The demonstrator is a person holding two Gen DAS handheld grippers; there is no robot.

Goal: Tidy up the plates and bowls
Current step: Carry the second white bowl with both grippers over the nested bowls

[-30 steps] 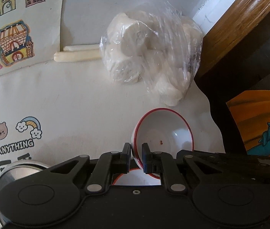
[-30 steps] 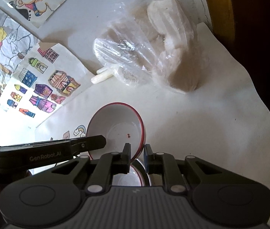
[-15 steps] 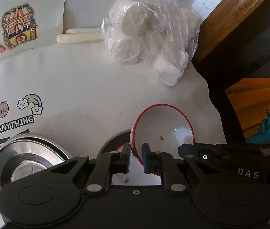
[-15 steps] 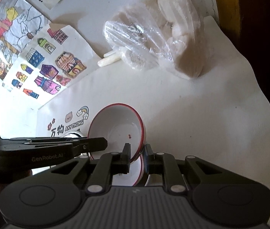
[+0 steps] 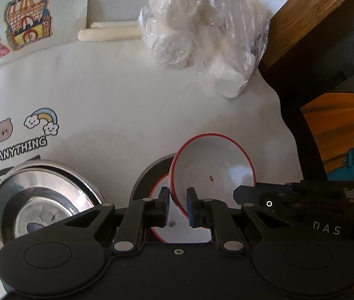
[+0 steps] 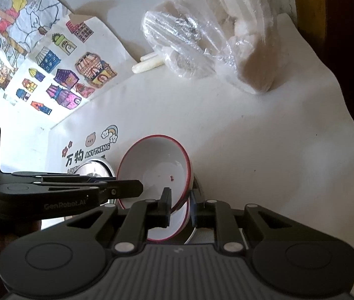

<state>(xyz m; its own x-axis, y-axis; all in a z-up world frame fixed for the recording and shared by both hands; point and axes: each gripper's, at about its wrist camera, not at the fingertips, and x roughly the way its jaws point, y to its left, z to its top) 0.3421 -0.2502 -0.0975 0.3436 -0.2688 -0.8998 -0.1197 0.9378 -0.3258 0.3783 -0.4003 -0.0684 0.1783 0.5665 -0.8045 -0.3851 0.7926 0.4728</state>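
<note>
A white bowl with a red rim is held between both grippers above the table. My left gripper is shut on its near left rim. My right gripper is shut on its right rim; the bowl shows in the right wrist view. Below it lies another white red-rimmed bowl inside a dark metal dish. A shiny steel plate lies at the left on the table.
A clear plastic bag of white buns lies at the back of the white table, with pale sticks beside it. Coloured drawings hang on the wall. The table edge drops off at the right.
Both grippers have lifted and pulled back with the bowl. The steel plate and the lower bowl in its dark dish have come into view beneath.
</note>
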